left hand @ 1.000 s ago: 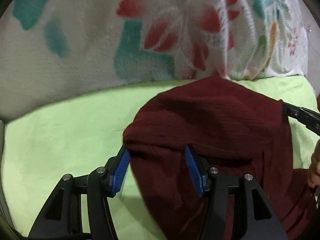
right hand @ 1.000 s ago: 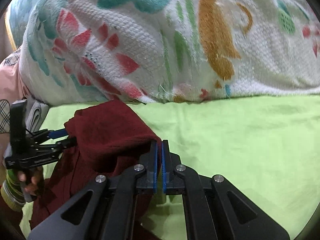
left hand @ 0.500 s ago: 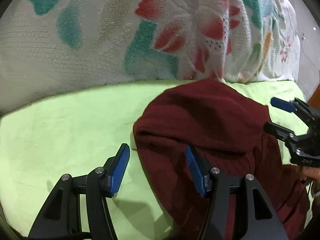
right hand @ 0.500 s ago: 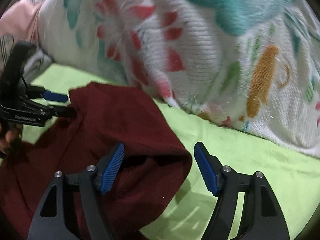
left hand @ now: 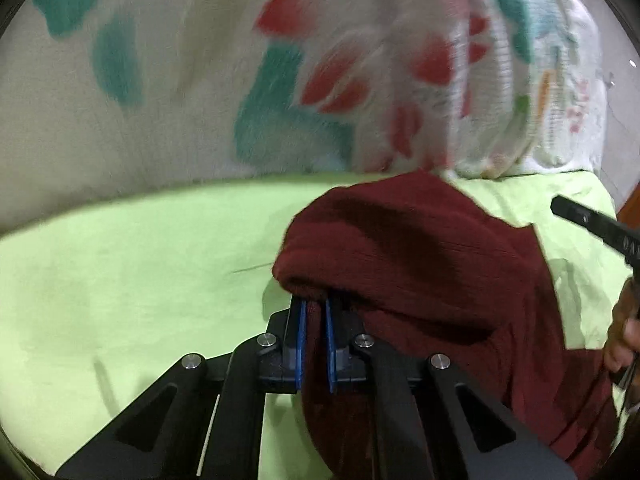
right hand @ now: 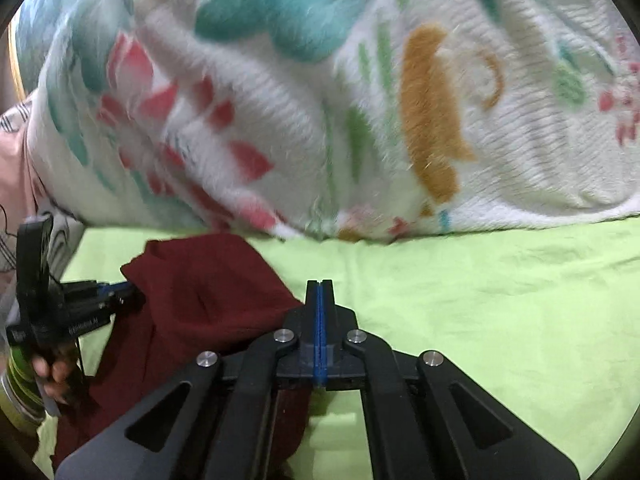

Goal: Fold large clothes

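Observation:
A maroon knit garment (left hand: 420, 248) lies bunched on a lime-green sheet (left hand: 140, 260). My left gripper (left hand: 315, 304) is closing its jaws on the garment's near-left folded edge, and cloth fills the gap between the blue pads. In the right wrist view the same garment (right hand: 208, 292) sits left of my right gripper (right hand: 319, 286). That gripper's pads meet with no cloth showing between them, and the garment's corner rests against its left finger. The left gripper (right hand: 120, 290) bites the garment's far-left edge there.
A thick white blanket (right hand: 320, 120) with red, teal and orange flowers piles up right behind the garment. Bare green sheet (right hand: 480, 300) stretches to the right. A hand (right hand: 52, 372) holds the left tool; another hand (left hand: 624, 328) shows at the right edge.
The left jaws, open around the garment's edge before, have closed on it. The right jaws opened around the garment's corner, then closed; the corner now lies beside them.

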Action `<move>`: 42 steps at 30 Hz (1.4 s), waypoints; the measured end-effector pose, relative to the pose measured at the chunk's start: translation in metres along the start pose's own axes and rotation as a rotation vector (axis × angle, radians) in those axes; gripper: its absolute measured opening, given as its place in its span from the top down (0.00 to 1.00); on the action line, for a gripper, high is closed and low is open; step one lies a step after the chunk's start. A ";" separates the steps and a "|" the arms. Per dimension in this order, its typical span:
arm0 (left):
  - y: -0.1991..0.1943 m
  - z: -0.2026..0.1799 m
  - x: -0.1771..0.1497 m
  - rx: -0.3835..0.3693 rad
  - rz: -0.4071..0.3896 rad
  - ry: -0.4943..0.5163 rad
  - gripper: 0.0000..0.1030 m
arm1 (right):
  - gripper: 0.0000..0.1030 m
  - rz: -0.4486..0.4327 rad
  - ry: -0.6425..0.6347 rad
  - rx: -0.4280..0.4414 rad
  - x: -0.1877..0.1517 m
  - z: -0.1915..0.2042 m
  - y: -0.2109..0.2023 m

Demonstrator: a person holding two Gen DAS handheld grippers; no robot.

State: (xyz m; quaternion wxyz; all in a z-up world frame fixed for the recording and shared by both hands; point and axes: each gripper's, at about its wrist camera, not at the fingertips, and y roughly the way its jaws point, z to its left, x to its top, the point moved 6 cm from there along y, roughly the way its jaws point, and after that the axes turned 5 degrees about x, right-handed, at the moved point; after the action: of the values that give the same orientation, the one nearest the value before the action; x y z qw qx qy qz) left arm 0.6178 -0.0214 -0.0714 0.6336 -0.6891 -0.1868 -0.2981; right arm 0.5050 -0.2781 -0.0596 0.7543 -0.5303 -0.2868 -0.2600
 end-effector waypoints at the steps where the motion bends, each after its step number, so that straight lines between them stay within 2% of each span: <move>1: -0.010 -0.003 -0.001 0.003 -0.026 0.016 0.94 | 1.00 0.001 -0.001 0.009 0.001 0.000 -0.004; 3: -0.021 -0.008 -0.002 -0.008 -0.040 0.027 0.94 | 1.00 0.034 -0.026 0.040 0.000 0.009 -0.010; 4: -0.025 -0.010 -0.003 -0.007 -0.042 0.034 0.94 | 1.00 0.065 -0.058 0.019 -0.002 0.015 -0.008; 6: -0.029 -0.011 -0.002 0.001 -0.044 0.050 0.94 | 0.91 0.104 -0.121 -0.009 -0.006 0.026 -0.001; 7: -0.029 -0.012 -0.001 0.004 -0.045 0.058 0.94 | 0.69 0.115 -0.147 -0.006 -0.009 0.034 0.004; 8: -0.029 -0.012 -0.001 0.006 -0.046 0.066 0.94 | 0.43 0.119 -0.184 -0.007 -0.012 0.043 0.007; 9: -0.032 -0.011 -0.002 0.008 -0.045 0.067 0.94 | 0.34 0.120 -0.218 -0.013 -0.014 0.048 0.009; 10: -0.030 -0.012 -0.002 0.010 -0.045 0.068 0.94 | 0.31 0.118 -0.261 -0.024 -0.018 0.053 0.010; 13: -0.026 -0.011 -0.004 0.006 -0.043 0.063 0.94 | 0.31 0.135 -0.365 -0.019 -0.027 0.068 0.016; 16: -0.019 -0.007 -0.006 0.008 -0.034 0.062 0.94 | 0.31 0.167 -0.521 -0.077 -0.037 0.081 0.035; 19: -0.014 -0.002 -0.009 0.010 -0.024 0.053 0.94 | 0.31 0.209 -0.653 -0.052 -0.050 0.097 0.049; 22: -0.013 0.000 -0.009 0.008 -0.025 0.053 0.94 | 0.31 0.216 -0.710 -0.083 -0.055 0.099 0.057; 23: -0.012 -0.001 -0.009 0.008 -0.025 0.052 0.94 | 0.37 0.214 -0.705 -0.093 -0.054 0.097 0.060; 24: -0.013 -0.001 -0.009 0.010 -0.026 0.051 0.94 | 0.49 0.218 -0.671 -0.075 -0.051 0.094 0.061; 25: -0.014 -0.001 -0.010 0.011 -0.029 0.049 0.94 | 0.83 0.224 -0.631 -0.058 -0.049 0.090 0.062; 26: -0.016 -0.001 -0.010 0.012 -0.035 0.046 0.94 | 0.91 0.227 -0.563 -0.031 -0.045 0.084 0.060; 30: -0.037 -0.005 -0.009 -0.004 -0.074 0.019 0.94 | 0.92 0.123 -0.396 0.040 -0.027 0.070 0.020; 35: -0.105 -0.024 -0.033 -0.051 -0.159 0.010 0.94 | 0.92 -0.004 -0.350 0.072 -0.028 0.081 -0.065; 39: -0.159 -0.045 -0.078 -0.069 -0.206 0.028 0.94 | 0.92 -0.034 -0.328 0.106 -0.061 0.104 -0.132; 42: -0.190 -0.060 -0.123 -0.059 -0.214 0.039 0.94 | 0.92 -0.008 -0.310 0.129 -0.113 0.122 -0.168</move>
State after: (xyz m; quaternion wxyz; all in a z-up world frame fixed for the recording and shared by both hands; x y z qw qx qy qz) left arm 0.3942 -0.0417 -0.0055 0.5811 -0.6777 -0.2381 -0.3827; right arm 0.2898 -0.2035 0.0026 0.7325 -0.5134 -0.4179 -0.1590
